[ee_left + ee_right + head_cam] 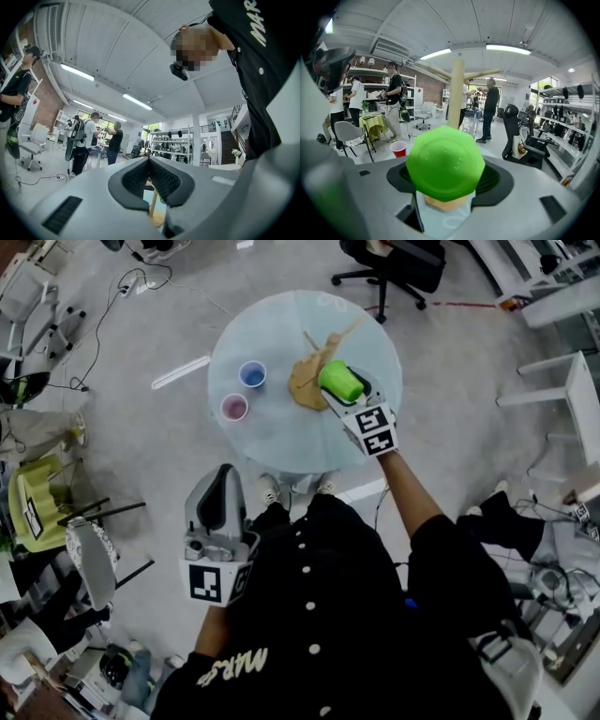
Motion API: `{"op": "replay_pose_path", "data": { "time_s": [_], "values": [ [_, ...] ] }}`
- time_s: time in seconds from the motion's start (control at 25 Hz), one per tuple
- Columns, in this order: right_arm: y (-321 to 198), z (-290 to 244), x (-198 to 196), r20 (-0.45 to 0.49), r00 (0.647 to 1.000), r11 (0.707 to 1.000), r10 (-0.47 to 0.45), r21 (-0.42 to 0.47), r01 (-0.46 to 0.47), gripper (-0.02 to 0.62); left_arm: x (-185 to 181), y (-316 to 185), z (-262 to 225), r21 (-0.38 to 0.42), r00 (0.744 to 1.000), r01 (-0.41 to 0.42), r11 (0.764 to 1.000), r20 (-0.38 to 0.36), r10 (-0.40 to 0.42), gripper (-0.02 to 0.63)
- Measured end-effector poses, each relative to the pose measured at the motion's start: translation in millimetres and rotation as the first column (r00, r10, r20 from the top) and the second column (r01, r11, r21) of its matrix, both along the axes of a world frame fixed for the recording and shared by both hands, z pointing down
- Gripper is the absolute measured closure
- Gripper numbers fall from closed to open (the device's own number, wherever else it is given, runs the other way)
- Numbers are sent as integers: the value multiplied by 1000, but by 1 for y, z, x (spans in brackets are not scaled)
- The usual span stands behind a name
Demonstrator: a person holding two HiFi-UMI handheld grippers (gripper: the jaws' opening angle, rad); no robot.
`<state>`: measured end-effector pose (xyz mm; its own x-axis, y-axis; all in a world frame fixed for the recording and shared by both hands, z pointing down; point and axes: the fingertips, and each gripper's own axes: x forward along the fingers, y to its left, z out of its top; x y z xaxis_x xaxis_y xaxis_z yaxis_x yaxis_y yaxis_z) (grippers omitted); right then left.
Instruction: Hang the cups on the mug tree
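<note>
My right gripper (345, 388) is shut on a bright green cup (339, 382), held over the table just right of the wooden mug tree (311, 381). In the right gripper view the green cup (445, 161) fills the space between the jaws, bottom toward the camera. Behind it rises the tree's post (455, 96), and the tree's round base (440, 202) shows below. A blue cup (251, 374) and a pink cup (233, 408) stand on the table left of the tree. My left gripper (221, 486) is shut and empty, held low by the person's body, off the table.
The round glass table (281, 442) stands on a grey floor. A black office chair (398, 263) is behind it, and a chair (89, 559) and clutter lie at the left. Several people stand far off in the room (84, 138).
</note>
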<state>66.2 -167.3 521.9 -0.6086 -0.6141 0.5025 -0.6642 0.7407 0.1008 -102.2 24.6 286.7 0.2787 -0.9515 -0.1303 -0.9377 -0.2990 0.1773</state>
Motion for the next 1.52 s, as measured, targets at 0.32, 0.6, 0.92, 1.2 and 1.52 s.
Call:
{"op": "replay_pose_path", "data": {
  "time_s": [0.32,0.6,0.92,1.2,1.52],
  "values": [
    [7,-3,9,12,1000,999,23,22,-23,261,15,9,0,-7,999,-17,1000,34,17,612],
    [14,-26,16,67,996,996,60,64,-64,187,8,9,-9,30,1000,-8,1000,18,7,612],
    [60,-133,18,236,967,950,95,268,-158,198,6,11,-14,56,1000,2,998,21,-3,612],
    [143,-142,-81,297,941,957,-161,279,76,206,-11,16,-6,23,999,34,999,32,-34,612],
    [152,-84,-147,305,936,979,-174,153,133,217,-54,45,17,7,995,64,998,71,-64,612]
  ]
}}
